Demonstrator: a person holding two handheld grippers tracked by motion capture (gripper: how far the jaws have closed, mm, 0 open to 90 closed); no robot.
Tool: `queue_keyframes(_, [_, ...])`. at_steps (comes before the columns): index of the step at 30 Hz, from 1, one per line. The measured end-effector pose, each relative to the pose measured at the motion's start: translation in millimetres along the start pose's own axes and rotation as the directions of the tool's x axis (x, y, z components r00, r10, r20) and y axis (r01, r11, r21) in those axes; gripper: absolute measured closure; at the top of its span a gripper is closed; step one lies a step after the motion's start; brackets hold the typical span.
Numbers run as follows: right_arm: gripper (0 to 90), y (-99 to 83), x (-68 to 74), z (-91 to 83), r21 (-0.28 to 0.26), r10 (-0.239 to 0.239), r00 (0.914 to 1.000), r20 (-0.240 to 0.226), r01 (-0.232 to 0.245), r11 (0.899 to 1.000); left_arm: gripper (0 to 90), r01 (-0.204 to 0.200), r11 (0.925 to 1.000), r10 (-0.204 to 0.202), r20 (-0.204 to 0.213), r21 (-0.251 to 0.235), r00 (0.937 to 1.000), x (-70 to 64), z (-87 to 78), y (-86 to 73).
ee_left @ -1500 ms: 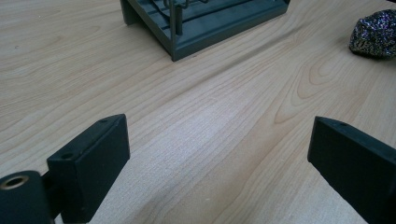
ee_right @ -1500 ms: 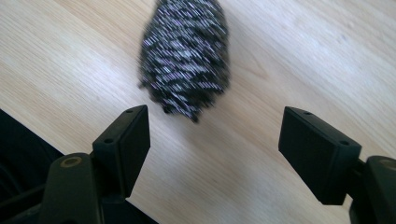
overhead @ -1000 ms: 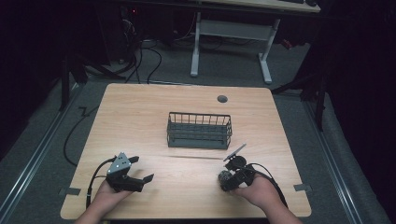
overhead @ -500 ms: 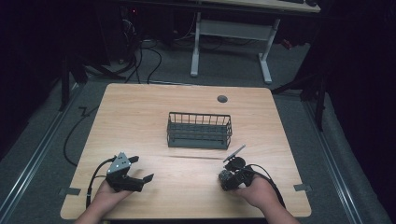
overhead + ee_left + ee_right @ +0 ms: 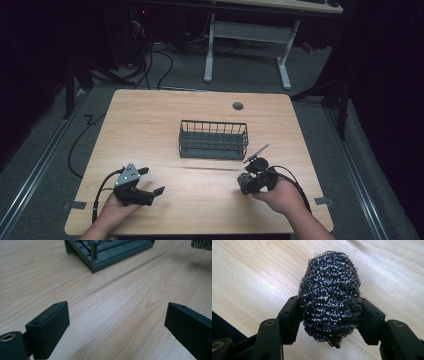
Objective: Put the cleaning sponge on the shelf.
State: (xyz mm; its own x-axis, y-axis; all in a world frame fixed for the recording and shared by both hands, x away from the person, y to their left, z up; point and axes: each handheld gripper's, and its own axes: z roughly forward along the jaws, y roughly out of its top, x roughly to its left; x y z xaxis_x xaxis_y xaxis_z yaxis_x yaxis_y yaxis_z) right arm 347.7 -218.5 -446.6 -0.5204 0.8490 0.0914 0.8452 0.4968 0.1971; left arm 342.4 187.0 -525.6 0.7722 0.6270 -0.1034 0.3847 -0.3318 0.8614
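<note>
Right gripper (image 5: 244, 181) shifted left, clamping scourer (image 5: 330, 296).

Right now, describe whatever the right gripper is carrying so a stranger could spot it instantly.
Start at the wooden table and find the dark wire basket at its centre. Just nearer the person and to the right, the right gripper has its jaws clamped on a steel wool scourer: a glittery, curly metal ball, unlike anything else there.
</note>
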Motion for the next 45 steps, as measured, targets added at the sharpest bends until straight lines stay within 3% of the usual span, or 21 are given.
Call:
queue_keyframes(5, [42.3,8.8,-2.8,-13.4,0.006,-0.014,0.9995,0.027,0.014,1.0,6.5,0.0,1.0,0.0,0.001,0.0,1.0,0.2,-0.1,0.0])
queue_keyframes(10, [42.3,21.2,-8.5,-27.9,0.007,0.01,0.9997,0.024,-0.01,1.0,6.5,0.001,1.0,-0.001,0.002,-0.003,1.0,-0.2,0.0,0.0])
queue_keyframes(12, [42.2,27.0,-12.4,-32.9,0.004,-0.005,0.9996,0.026,0.004,1.0,6.5,0.001,1.0,-0.001,0.002,-0.005,1.0,-0.1,-0.2,0.1])
queue_keyframes(27, [42.3,67.9,-30.7,-64.0,-0.023,0.056,0.9983,0.016,-0.055,0.998,6.5,0.0,1.0,0.0,0.008,-0.006,1.0,-0.5,-0.2,0.4])
queue_keyframes(39, [42.3,103.5,-36.4,-58.2,-0.008,0.046,0.9989,0.013,-0.046,0.999,6.5,-0.002,1.0,0.002,0.014,-0.007,0.9999,-0.5,0.9,0.9])
queue_keyframes(45, [42.2,124.3,-36.9,-54.7,-0.016,0.066,0.9976,0.02,-0.066,0.998,6.5,-0.001,0.9999,0.001,0.014,-0.011,0.9999,0.0,0.2,1.1])
